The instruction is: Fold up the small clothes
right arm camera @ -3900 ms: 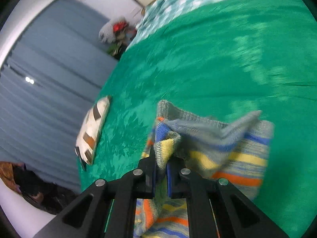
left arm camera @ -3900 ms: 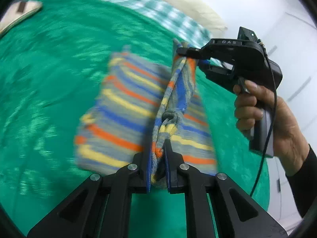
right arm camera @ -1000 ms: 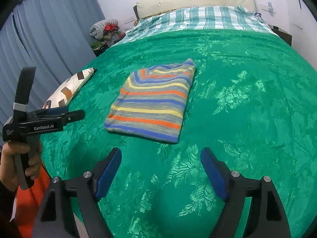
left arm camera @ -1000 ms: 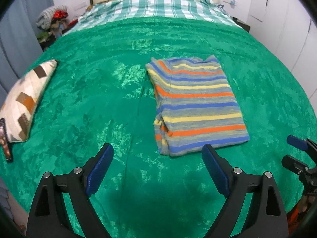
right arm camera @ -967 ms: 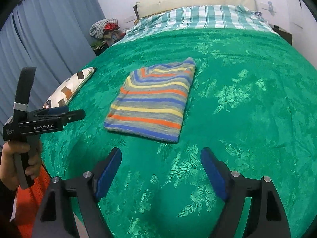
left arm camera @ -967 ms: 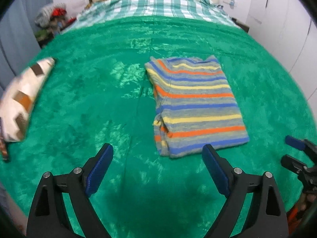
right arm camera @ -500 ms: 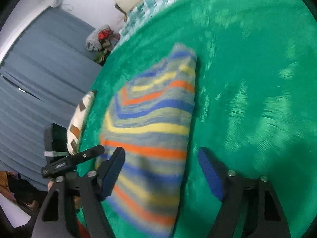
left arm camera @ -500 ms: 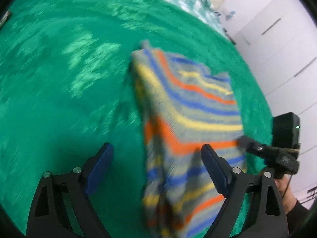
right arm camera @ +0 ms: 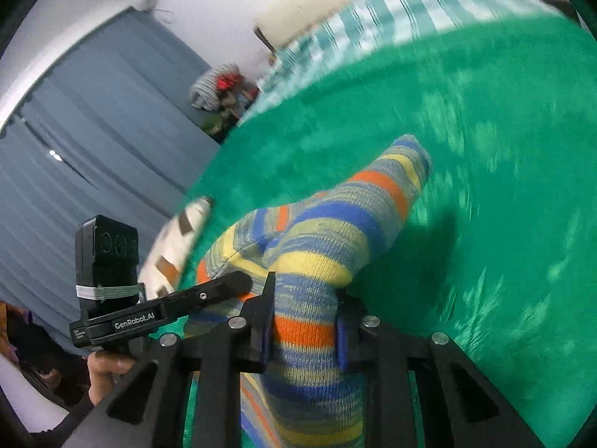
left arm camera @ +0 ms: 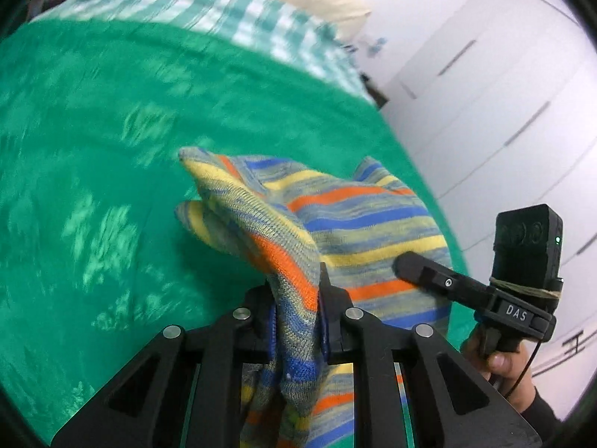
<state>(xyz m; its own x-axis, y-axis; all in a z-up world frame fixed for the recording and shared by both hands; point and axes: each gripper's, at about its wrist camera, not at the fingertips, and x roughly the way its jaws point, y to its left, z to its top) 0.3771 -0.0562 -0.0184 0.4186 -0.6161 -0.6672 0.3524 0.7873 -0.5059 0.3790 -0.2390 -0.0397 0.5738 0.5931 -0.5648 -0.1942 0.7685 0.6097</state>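
A folded sweater (left arm camera: pixel 365 224) striped in blue, orange, yellow and grey lies on the green blanket (left arm camera: pixel 93 149), its near edge raised off the bed. My left gripper (left arm camera: pixel 296 291) is closing, and a bunched corner of that edge is pinched between its pads. My right gripper (right arm camera: pixel 304 310) is closing too, with the other near corner of the sweater (right arm camera: pixel 335 220) filling the gap between its pads. Each view shows the other gripper beside the cloth: the right gripper (left arm camera: pixel 405 263) and the left gripper (right arm camera: pixel 242 282).
The green blanket (right arm camera: pixel 485 186) spreads wide beyond the sweater. A patterned pillow (right arm camera: pixel 175 246) lies at the bed's left edge by the blue curtain (right arm camera: pixel 93 149). A checked sheet (left arm camera: pixel 224 11) covers the head end. White wardrobe doors (left arm camera: pixel 503 93) stand on the right.
Both grippers went from wide open above the bed to closed on the sweater's near corners. That edge has risen off the blanket into folds.
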